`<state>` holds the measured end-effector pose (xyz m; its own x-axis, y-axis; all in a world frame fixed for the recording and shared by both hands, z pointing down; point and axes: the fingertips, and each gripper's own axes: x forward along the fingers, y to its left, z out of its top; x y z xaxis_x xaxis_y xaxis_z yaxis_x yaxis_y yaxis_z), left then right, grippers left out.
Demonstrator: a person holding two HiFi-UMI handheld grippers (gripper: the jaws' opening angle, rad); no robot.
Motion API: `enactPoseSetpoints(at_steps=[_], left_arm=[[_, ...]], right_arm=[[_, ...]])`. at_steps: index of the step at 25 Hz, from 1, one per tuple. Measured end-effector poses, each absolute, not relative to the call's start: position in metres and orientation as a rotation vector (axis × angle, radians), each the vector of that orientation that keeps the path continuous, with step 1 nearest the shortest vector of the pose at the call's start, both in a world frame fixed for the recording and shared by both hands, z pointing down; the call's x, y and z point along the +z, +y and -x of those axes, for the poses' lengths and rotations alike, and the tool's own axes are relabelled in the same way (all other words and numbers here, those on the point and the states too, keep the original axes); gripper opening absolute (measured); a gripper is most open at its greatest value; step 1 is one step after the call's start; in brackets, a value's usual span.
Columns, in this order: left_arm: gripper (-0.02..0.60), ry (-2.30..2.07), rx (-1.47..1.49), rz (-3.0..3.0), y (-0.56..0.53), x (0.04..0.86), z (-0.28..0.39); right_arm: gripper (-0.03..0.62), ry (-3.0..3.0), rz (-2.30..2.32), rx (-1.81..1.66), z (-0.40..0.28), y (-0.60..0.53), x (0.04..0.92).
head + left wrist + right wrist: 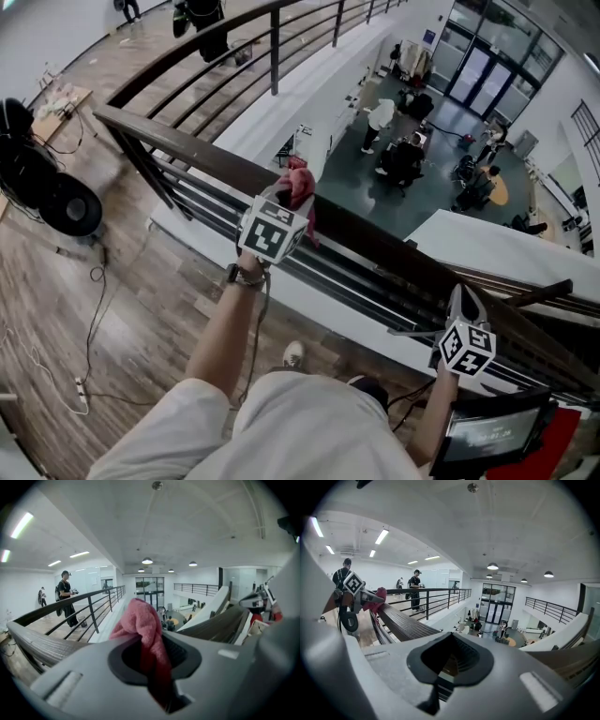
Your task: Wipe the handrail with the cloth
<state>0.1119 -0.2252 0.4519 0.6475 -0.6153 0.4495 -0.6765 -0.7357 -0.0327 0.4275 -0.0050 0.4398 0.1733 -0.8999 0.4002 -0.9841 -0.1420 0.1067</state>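
Left tool [281, 199] clamped on pink cloth [300, 186]; cloth bunched on top of dark handrail [187, 145]. Right tool [461, 298] jaws together, nothing between (tip close by same rail, further right). Cables [92, 328] on wooden floor [47, 281], left.

Office atrium: handrail [187, 147] overlooking lobby [433, 199]

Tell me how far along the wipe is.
Done: the cloth is picked up and clamped in the left claw. In hand: the cloth rests on top of the handrail, about midway along the stretch that the head view shows. Left: the rail shows no wet or clean marks, so I cannot tell which part is wiped. The right claw is shut and empty, near the rail further along.
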Motion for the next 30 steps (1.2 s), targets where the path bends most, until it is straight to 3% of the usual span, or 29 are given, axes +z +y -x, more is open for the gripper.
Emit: enactPoseSetpoints(at_steps=[13, 30], left_arm=[[0.071, -1.137, 0.497, -2.725, -0.221, 0.450, -0.104], [0.071, -1.420, 0.612, -2.610, -0.280, 0.454, -0.012]], right_arm=[[0.002, -1.788, -2.086, 0.341, -0.420, -0.013, 0.439], [0.002, -1.789, -2.079, 0.356, -0.418, -0.011, 0.444]])
